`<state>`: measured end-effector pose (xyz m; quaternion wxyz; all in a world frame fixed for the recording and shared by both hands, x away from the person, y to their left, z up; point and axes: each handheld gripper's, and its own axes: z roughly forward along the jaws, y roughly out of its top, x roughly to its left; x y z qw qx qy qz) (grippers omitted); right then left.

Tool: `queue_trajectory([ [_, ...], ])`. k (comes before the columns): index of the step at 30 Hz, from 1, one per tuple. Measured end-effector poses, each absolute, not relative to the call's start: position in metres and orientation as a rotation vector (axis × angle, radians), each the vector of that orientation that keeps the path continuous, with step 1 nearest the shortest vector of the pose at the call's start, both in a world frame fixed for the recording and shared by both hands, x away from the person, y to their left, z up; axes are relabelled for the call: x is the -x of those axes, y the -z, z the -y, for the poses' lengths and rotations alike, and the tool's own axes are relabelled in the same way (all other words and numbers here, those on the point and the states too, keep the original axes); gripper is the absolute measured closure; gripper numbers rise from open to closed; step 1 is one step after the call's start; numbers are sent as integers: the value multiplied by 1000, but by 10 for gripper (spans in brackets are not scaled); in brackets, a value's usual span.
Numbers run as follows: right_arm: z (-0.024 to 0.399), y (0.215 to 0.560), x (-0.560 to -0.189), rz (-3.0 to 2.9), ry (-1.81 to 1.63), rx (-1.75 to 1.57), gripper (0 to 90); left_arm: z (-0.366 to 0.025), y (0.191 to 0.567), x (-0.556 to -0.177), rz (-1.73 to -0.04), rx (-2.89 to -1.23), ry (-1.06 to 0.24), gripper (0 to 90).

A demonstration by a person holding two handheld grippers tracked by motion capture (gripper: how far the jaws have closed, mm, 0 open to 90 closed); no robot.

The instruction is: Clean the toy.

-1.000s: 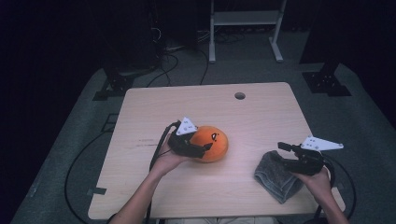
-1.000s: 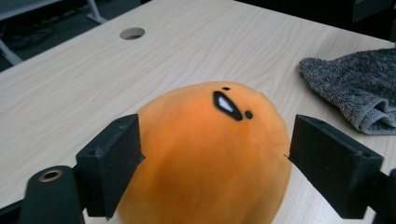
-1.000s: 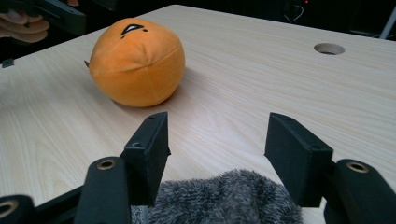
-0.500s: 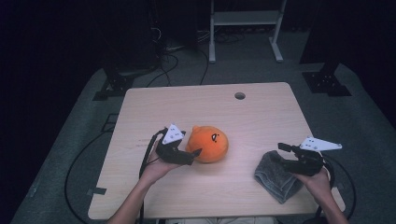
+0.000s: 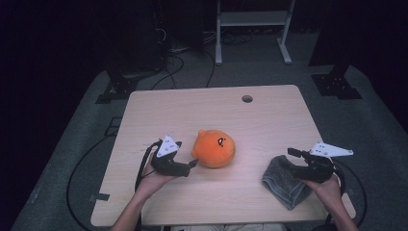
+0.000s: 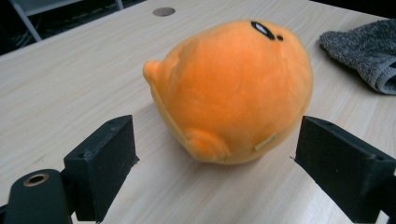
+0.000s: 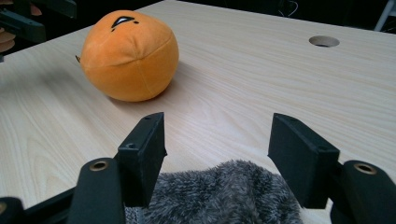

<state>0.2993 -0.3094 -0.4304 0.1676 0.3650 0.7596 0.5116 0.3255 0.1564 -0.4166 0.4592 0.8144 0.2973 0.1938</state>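
Note:
An orange round plush toy (image 5: pixel 215 148) with a small black face sits on the wooden table (image 5: pixel 202 106), a little left of its middle. My left gripper (image 5: pixel 192 166) lies just left of the toy and points at it. Its jaws have just been opening, and the pads (image 6: pixel 109 158) stand wide with the toy (image 6: pixel 233 88) just beyond them, untouched. A grey fluffy cloth (image 5: pixel 284 183) lies crumpled near the front right edge. My right gripper (image 5: pixel 294 156) hovers over it. Its jaws have just been opening, and the cloth (image 7: pixel 219 191) lies low between the pads (image 7: pixel 147 149), which do not press on it.
A round cable hole (image 5: pixel 247 98) sits near the table's far edge. Cables trail off the left and right sides. Beyond the table stand a white frame (image 5: pixel 250 19) and dark stands on a grey floor.
My left gripper has let go of the orange toy and drawn back to the left and toward the person. The toy stays on the table. The right gripper has kept its place.

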Motion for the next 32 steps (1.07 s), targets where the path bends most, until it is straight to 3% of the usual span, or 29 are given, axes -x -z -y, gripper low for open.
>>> queue_trajectory([
  [32, 309, 440, -292, -2128, -1429, -1067, 289, -184, 444, -306, -842, -1932, -524, 84],
])
